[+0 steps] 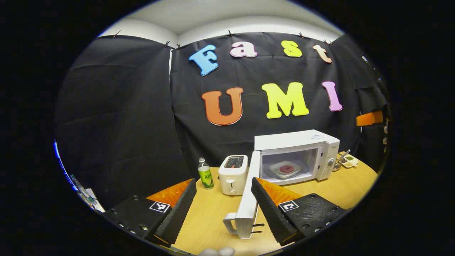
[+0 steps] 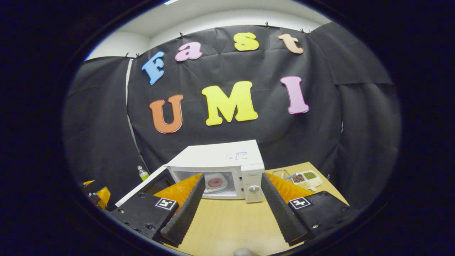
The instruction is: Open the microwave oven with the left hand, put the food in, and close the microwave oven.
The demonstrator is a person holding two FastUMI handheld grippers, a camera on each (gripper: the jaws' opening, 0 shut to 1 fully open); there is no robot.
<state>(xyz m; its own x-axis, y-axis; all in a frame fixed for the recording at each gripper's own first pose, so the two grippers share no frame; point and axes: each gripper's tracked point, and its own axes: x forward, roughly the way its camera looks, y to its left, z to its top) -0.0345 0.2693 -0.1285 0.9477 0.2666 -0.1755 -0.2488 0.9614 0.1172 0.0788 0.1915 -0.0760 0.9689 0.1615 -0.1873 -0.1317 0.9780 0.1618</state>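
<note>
Nearest in the left gripper view, the left gripper hangs over the wooden table with its jaws spread wide and nothing between them; the free edge of the microwave door and its white handle stand in the gap, close to the right-hand finger but, as far as can be told, apart from it. In the right gripper view the right gripper is likewise released and empty, its fingers framing bare tabletop. The door looks to me a light, stiff panel swinging on a side hinge, so a steady push on its outer face near the handle edge should shut it; the handle is the firm place to grip, though smooth plastic may slip under the pads. Just beyond the door stand a white toaster and a green-labelled bottle. Farther back, the microwave oven sits open with the food, a pale dish with something reddish on it, already on the floor of its cavity. The dish looks rigid and possibly breakable, so I judge a gentle close wiser than a slam. Right of the oven, near the table's far corner, lies a compartment tray with a utensil
</note>
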